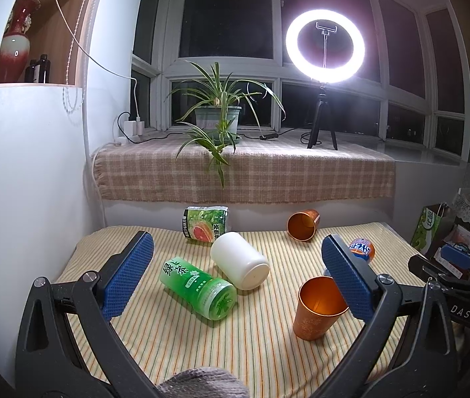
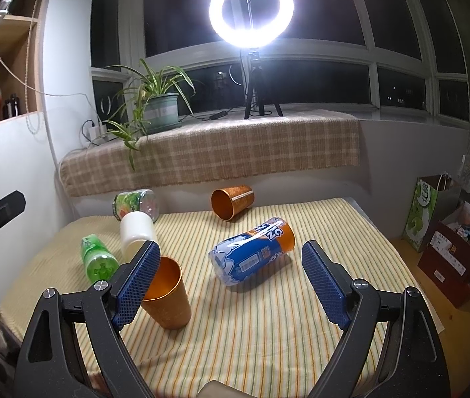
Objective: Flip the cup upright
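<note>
An orange metal cup (image 1: pixel 316 308) stands upright on the striped tablecloth, also in the right wrist view (image 2: pixel 167 293). A second orange cup (image 1: pixel 302 224) lies on its side at the back (image 2: pixel 231 201). My left gripper (image 1: pixel 236 277) is open and empty; its right pad (image 1: pixel 347 278) is just beside the upright cup's rim. My right gripper (image 2: pixel 231 275) is open and empty; its left pad (image 2: pixel 138 285) overlaps the upright cup's rim. A white cup (image 1: pixel 239 261) lies on its side.
A green tea bottle (image 1: pixel 200 287), a blue and orange can (image 2: pixel 251 253) and a grapefruit drink pack (image 1: pixel 205 224) lie on the table (image 1: pixel 251 348). A plaid-covered sill with a plant (image 1: pixel 218 116) and ring light (image 1: pixel 325 44) is behind. Bags (image 2: pixel 447 242) stand at the right.
</note>
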`<move>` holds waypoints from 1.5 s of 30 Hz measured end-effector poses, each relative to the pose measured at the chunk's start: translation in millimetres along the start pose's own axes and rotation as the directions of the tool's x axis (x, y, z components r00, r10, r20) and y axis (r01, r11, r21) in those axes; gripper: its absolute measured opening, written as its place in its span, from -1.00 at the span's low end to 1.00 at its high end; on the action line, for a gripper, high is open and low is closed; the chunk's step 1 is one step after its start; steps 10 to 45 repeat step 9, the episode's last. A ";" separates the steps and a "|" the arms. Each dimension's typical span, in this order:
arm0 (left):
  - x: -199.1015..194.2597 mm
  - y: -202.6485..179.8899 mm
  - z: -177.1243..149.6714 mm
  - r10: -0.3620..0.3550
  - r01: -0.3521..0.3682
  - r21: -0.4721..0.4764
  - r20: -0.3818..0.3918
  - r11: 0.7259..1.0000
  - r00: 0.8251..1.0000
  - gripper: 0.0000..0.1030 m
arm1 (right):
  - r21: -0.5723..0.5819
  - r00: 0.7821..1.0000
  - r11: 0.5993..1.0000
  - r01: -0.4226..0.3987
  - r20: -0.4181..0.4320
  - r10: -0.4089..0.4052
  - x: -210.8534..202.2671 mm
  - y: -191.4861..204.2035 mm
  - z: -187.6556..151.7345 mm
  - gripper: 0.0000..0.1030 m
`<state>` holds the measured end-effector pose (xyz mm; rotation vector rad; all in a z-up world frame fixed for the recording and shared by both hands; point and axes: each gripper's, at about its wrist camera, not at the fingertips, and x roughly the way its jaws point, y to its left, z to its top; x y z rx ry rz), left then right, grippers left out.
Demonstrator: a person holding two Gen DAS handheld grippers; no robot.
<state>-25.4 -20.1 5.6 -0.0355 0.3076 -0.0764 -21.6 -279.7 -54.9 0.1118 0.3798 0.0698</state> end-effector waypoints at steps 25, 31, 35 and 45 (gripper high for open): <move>3.3 5.7 -3.8 0.013 -0.013 0.010 -0.003 1.000 1.000 1.00 | -0.005 1.000 1.000 -0.004 -0.016 0.004 2.6 0.7 -1.2 0.70; 3.3 5.7 -3.8 0.013 -0.013 0.010 -0.003 1.000 1.000 1.00 | -0.005 1.000 1.000 -0.004 -0.016 0.004 2.6 0.7 -1.2 0.70; 3.3 5.7 -3.8 0.013 -0.013 0.010 -0.003 1.000 1.000 1.00 | -0.005 1.000 1.000 -0.004 -0.016 0.004 2.6 0.7 -1.2 0.70; 3.3 5.7 -3.8 0.013 -0.013 0.010 -0.003 1.000 1.000 1.00 | -0.005 1.000 1.000 -0.004 -0.016 0.004 2.6 0.7 -1.2 0.70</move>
